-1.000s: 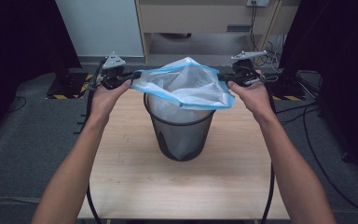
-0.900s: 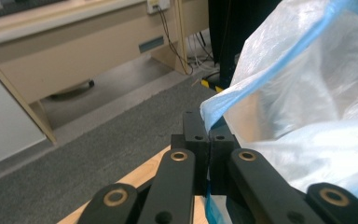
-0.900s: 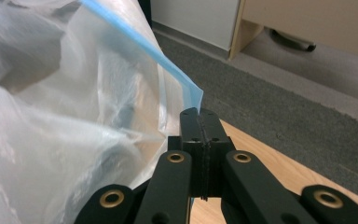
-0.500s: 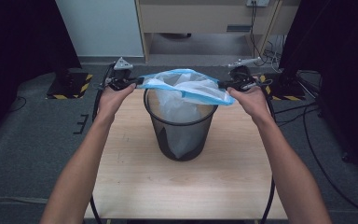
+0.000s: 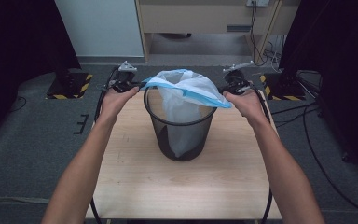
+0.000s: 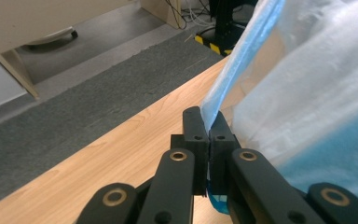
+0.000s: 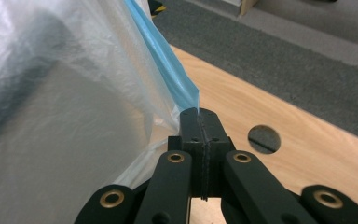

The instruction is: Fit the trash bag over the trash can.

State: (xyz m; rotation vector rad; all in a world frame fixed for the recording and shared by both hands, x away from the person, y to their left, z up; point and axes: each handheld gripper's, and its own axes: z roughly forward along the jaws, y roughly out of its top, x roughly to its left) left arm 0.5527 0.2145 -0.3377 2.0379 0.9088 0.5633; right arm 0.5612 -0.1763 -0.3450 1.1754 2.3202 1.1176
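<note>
My high view looks forward and down from above the near side of the bench, far enough back to take in the whole top, both forearms and the floor beyond. The left tool carries its own camera, very close, looking along its jaws across the bench edge. The right tool carries another, equally close. All three views share the plastic bag and the wooden top.
</note>
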